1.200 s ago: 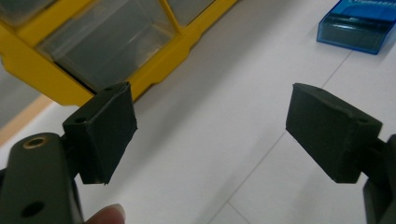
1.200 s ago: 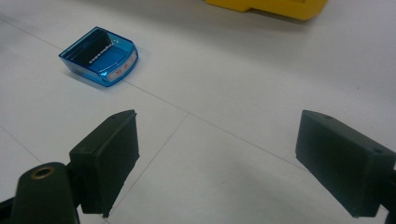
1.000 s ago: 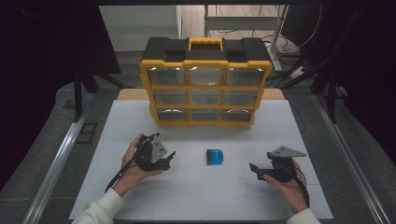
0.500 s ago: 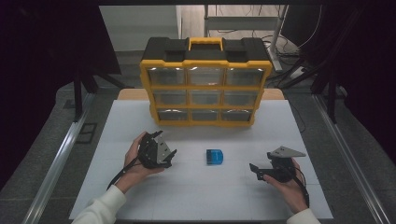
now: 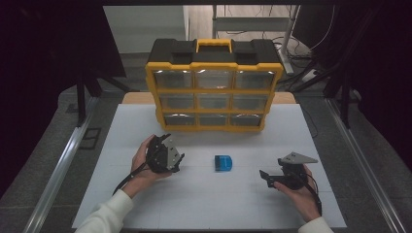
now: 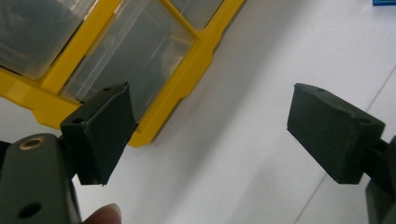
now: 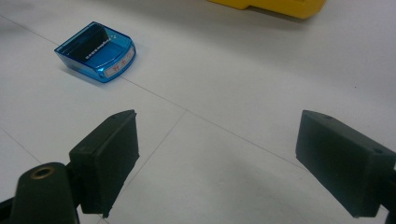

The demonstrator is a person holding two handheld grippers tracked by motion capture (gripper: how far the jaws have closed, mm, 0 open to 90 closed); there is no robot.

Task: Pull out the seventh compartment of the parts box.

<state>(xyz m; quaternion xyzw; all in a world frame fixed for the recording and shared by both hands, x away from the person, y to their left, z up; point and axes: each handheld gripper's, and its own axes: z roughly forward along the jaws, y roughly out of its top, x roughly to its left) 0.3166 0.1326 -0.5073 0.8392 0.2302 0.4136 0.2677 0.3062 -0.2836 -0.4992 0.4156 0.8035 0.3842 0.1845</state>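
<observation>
Since a moment ago, only the left hand-held gripper (image 5: 176,160) has turned a little toward the yellow drawer box (image 5: 214,92); its jaws are wide apart. At 3 o'clock, the right hand-held gripper (image 5: 265,175) rests with jaws apart too. Between them, a small blue box (image 5: 223,162) sits on the white tabletop (image 5: 204,194).

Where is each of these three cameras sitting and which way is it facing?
High view: above the person's side, looking forward and down at the white table, yellow drawer organizer, both hands, left gripper, right gripper.
Left gripper view: between open jaws toward the organizer's clear drawers; a fingertip shows.
Right gripper view: between open jaws toward the small blue plastic box.
All three share the blue box.
</observation>
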